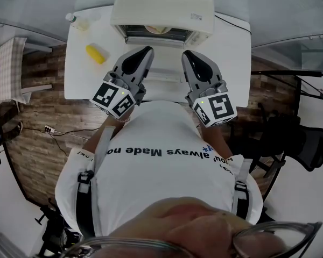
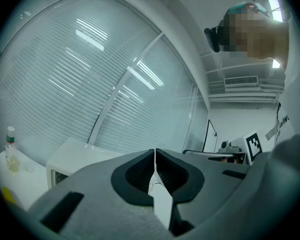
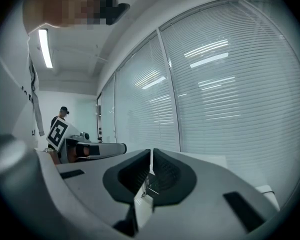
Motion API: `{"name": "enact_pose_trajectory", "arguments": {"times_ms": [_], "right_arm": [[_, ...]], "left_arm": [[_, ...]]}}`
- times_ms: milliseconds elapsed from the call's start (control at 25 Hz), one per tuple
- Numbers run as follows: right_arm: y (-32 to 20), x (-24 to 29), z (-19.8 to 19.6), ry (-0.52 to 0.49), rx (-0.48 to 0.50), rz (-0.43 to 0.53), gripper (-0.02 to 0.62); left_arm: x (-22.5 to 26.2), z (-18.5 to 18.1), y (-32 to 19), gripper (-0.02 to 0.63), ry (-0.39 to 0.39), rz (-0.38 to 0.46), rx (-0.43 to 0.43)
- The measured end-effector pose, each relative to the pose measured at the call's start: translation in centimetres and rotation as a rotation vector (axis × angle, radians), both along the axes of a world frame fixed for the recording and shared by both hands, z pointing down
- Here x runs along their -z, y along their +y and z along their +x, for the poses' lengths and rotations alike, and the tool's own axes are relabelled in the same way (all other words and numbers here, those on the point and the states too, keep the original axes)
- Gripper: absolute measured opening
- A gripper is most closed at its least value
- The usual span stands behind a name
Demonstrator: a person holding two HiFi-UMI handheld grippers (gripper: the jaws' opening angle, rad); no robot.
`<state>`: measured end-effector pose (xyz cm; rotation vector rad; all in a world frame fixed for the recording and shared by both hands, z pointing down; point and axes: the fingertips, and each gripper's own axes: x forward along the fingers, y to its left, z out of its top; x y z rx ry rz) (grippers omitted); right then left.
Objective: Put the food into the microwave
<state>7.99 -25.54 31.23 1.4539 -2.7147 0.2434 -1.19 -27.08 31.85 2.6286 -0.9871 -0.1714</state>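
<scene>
Left gripper (image 1: 145,52) and right gripper (image 1: 189,55) each had jaws pressed together, holding nothing. The yellow food piece (image 1: 95,54) lay diagonally on the table (image 1: 78,85), left of the left gripper and nearer it than the right; the microwave (image 1: 161,9) stood ahead.

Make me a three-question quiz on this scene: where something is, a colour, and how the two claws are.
1. Where is the yellow food? A: on the table, left of the microwave. B: inside the microwave. C: in a claw.
2. What colour is the microwave? A: black. B: white. C: red.
3. How are the left claw and right claw? A: both shut, empty. B: both wide open. C: one grips a spoon.
Key: 1 A, it lies on the tabletop. 2 B, its casing is white. 3 A, each claw's jaws meet with nothing between.
</scene>
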Motion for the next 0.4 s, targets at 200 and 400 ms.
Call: {"name": "enact_pose_trajectory", "arguments": {"times_ms": [200, 400], "right_arm": [[0.03, 0.03, 0.05, 0.008, -0.006, 0.006, 0.023], [-0.15, 0.06, 0.1, 0.002, -0.006, 0.011, 0.023]], "left_arm": [[-0.28, 0.11, 0.08, 0.016, 0.006, -0.009, 0.0], [-0.32, 0.25, -0.08, 0.016, 0.021, -0.013, 0.006]]}}
